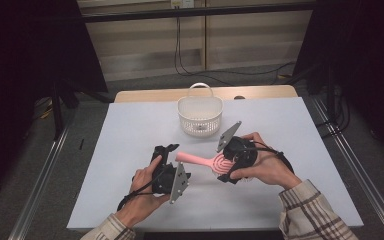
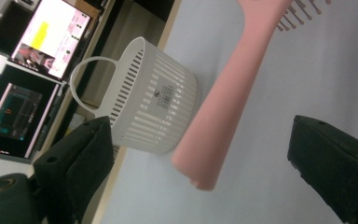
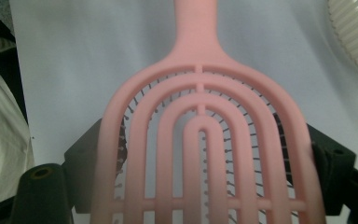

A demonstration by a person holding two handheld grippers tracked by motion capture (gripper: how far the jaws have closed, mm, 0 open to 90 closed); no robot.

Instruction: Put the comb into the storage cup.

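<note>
Two tools are at work here, and we hold one in each hand. Our right tool (image 1: 230,167) is clenched across the wide head of the pink hairbrush (image 1: 207,161); in the right gripper view the two black jaws press against the head's two outer edges, with the handle running straight out ahead of the tool. Our left tool (image 1: 166,151) is released: in the left gripper view its jaws stand wide apart, and the free end of the handle (image 2: 223,107) hangs between them, touching neither. The white slotted basket (image 1: 200,114) stands ahead of both tools on the counter (image 1: 130,130), beyond the handle.

We judge a handover to be in hand, and the risk lies there. The right tool bears only on the thin rim of an open, ribbed head, so the brush could pivot or slip if the left tool nudges the handle before closing. If the left jaws shut too near the rounded tip, the smooth handle could squirt out. Letting go on the right too soon would drop the brush onto the counter.

We count one hairbrush, one basket and two tools.
</note>
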